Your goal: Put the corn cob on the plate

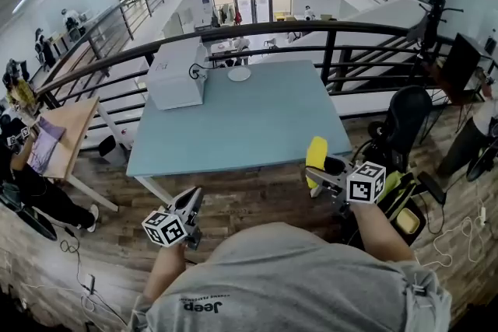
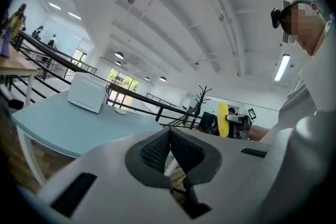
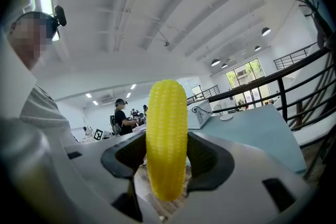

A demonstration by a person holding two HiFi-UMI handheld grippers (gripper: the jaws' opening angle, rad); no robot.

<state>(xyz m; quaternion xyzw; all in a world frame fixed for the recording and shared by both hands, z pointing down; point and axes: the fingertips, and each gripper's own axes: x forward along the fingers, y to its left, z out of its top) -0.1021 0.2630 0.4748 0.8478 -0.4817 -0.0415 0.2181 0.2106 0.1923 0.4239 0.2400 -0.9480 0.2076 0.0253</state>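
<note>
The right gripper [image 3: 167, 160] clamps the yellow ribbed corn cob [image 3: 166, 128] upright between its pads, by the near right corner of the pale blue table [image 1: 257, 128]. The left gripper [image 2: 169, 153] is closed and empty. A small white disc, probably the plate [image 1: 239, 74], lies at the table's far edge.

The person is wearing a grey short-sleeved shirt [image 1: 303, 284]; the pale left claw [image 1: 193, 197] and right claw [image 1: 319, 176] are each bearing a black-and-white marker cube [image 1: 366, 183].

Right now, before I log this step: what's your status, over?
Left gripper shut, empty. Right gripper shut on corn cob, upright. Plate at table's far edge beside white box; nothing between.
</note>
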